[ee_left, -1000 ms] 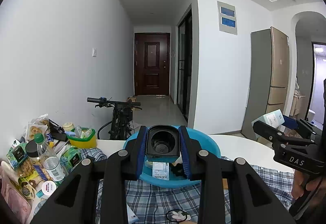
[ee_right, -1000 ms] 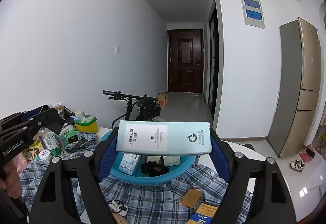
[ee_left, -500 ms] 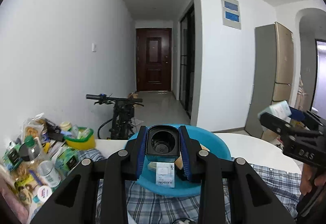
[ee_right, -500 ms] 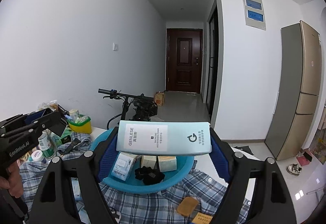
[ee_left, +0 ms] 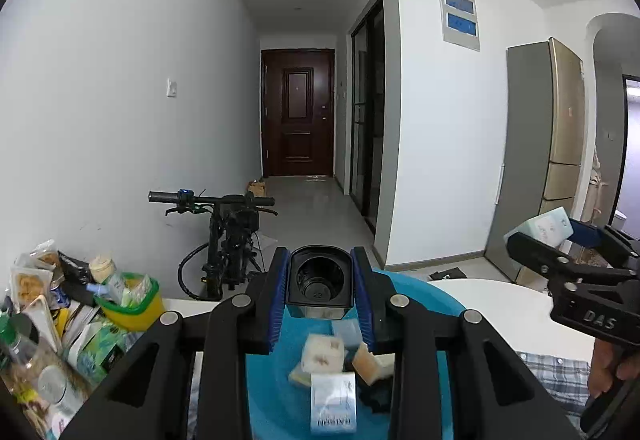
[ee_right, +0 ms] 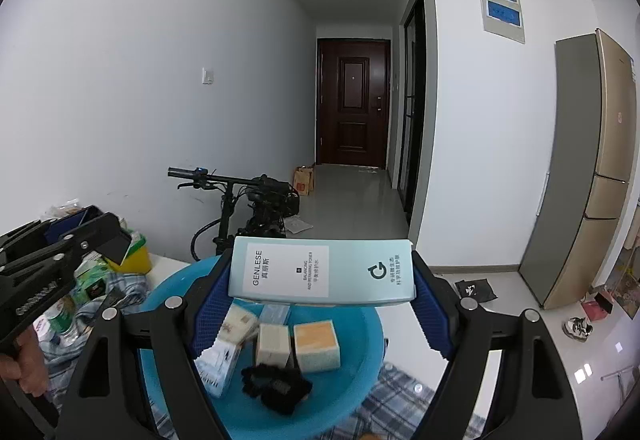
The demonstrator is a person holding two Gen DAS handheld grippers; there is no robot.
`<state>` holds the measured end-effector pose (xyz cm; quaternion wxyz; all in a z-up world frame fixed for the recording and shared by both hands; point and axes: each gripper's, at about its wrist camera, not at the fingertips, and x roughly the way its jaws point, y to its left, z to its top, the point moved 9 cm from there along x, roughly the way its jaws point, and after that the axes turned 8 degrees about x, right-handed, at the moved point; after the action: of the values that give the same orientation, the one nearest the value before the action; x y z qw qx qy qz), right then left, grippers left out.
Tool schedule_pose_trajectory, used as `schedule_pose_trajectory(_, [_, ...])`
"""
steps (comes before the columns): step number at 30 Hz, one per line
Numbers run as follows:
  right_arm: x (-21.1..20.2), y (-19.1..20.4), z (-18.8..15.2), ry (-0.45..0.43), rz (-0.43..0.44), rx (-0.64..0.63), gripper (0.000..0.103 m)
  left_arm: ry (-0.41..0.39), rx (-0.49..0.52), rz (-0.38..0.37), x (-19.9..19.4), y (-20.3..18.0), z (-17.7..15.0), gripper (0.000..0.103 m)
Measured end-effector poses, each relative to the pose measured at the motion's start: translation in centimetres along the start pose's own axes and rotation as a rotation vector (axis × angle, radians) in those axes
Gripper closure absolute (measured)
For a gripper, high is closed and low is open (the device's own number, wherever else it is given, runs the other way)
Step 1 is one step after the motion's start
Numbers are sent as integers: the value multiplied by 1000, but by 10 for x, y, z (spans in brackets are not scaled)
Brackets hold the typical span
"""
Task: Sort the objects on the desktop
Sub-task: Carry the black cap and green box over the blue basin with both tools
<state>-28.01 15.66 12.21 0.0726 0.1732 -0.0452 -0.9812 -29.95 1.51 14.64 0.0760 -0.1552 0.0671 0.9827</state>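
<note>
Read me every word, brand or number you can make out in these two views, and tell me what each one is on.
"GENLESE", "BALANCING AND REPAIRING TONER": light blue box held in the right gripper; its Chinese lines are too small.
"22": inside the black container held in the left gripper.
"DAS": right gripper's body, seen from the left wrist.
Small white box in the blue basin: print upside down and blurred.
Left gripper's lettering in the right view: blurred.

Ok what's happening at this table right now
A person is sorting table clutter into a round blue plastic basin. The left hand-held gripper is shut on a square black plastic cup, and the right hand-held gripper is shut on a long pale blue GENLESE carton. Both hang above the basin, which already holds several small boxes and a black item.
</note>
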Motion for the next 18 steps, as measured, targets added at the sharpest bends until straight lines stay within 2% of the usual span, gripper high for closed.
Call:
schedule_pose_trajectory(4, [19, 1, 9, -17, -2, -4, 24, -16, -48, -38, 29, 5, 12, 70])
schedule_pose_trajectory(7, [37, 2, 17, -19, 5, -6, 24, -40, -18, -16, 47, 7, 20, 70])
schedule_pose_trajectory(12, [68, 1, 30, -28, -11, -12, 24, -36, -20, 5, 82, 13, 27, 70])
schedule_pose_trajectory(18, [98, -2, 37, -2, -15, 5, 24, 6, -29, 17, 115, 22, 30, 70])
